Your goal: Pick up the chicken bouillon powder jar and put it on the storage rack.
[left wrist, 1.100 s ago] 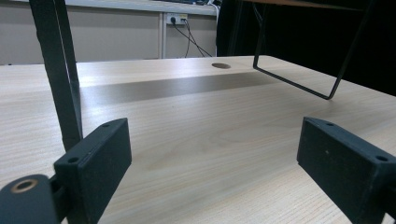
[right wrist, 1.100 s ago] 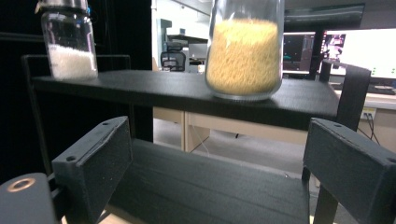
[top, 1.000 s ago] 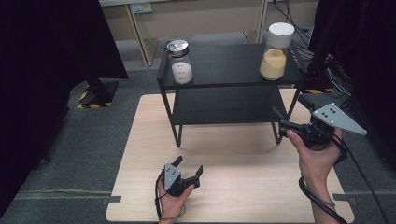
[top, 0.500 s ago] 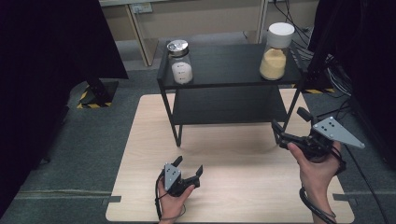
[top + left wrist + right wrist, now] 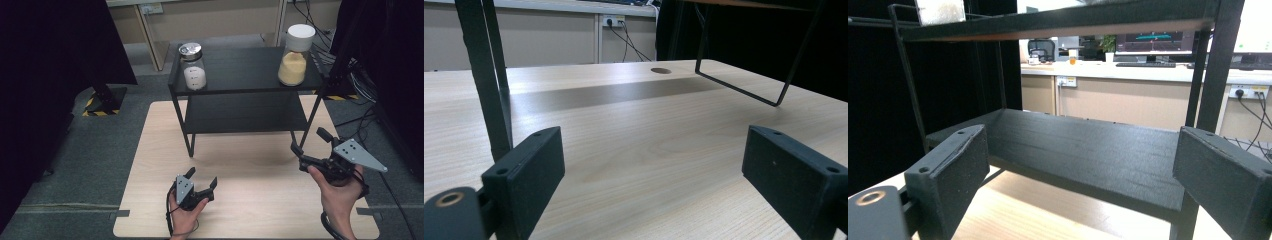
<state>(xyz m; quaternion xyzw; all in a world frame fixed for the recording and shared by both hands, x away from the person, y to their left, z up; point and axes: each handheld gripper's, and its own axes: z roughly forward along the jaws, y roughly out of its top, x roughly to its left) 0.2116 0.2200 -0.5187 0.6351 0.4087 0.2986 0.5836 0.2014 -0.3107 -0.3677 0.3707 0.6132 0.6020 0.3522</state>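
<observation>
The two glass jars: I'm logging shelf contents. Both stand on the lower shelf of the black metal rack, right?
Not the lower shelf. The high view shows the metal-lidded glass jar of white powder and the white-lidded glass jar of yellow grains on the black metal rack's top shelf.

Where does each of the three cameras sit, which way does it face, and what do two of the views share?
High view: above the person's side, looking forward and down on the table, the black shelf and two jars; both hands, left tongs and right tongs show.
Left gripper view: on the left tongs, low over the table, facing a shelf leg; its two black jaws stand open.
Right gripper view: on the right tongs, facing the shelf's lower board; its jaws stand open.
Shared: all views show the shelf and table.
</observation>
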